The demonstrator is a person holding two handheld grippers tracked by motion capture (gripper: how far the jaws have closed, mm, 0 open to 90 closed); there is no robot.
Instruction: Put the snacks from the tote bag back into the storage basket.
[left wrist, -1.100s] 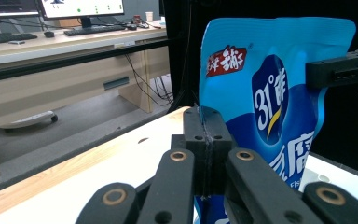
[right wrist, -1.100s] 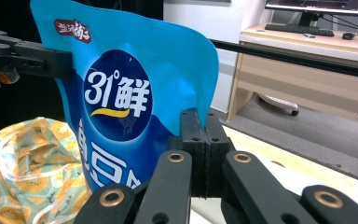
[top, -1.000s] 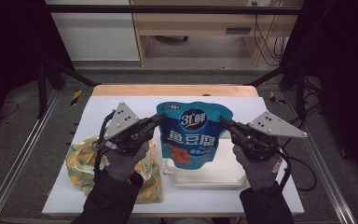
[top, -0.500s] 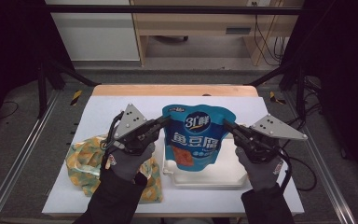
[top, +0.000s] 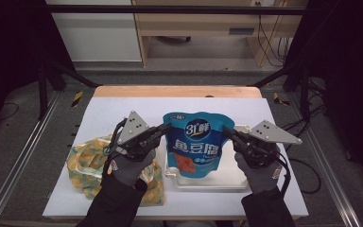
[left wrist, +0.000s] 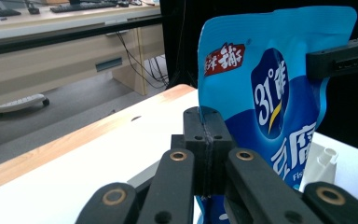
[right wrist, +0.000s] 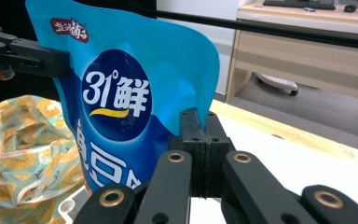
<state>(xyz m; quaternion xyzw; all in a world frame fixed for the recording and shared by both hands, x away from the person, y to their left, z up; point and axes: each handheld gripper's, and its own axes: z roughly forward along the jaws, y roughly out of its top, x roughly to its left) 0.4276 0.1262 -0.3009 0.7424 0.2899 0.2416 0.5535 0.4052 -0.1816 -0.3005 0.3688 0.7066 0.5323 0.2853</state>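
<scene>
The table (top: pixel 283 189) carries a white top with a wooden strip along its far edge. On it, right under the blue pouch (top: pixel 196 142), sits a shallow white tray (top: pixel 208 182), its rim showing below and to both sides of the pouch's bottom edge. Left of the pouch, a crumpled yellow and green patterned bag (top: pixel 87 163) lies on the table, partly under the person's left forearm.

The blue pouch, printed with a dark round label and white characters, hangs upright over the tray, stretched between the 2 claws. The left claw (top: pixel 166 127) pinches the pouch's upper left edge; in the left gripper view its 2 black jaws press flat together on the seam of the pouch (left wrist: pixel 270 93). The right claw (top: pixel 227 131) grips the upper right edge in the same way, jaws closed tight on the rim of the pouch (right wrist: pixel 130 98) in the right gripper view.
</scene>
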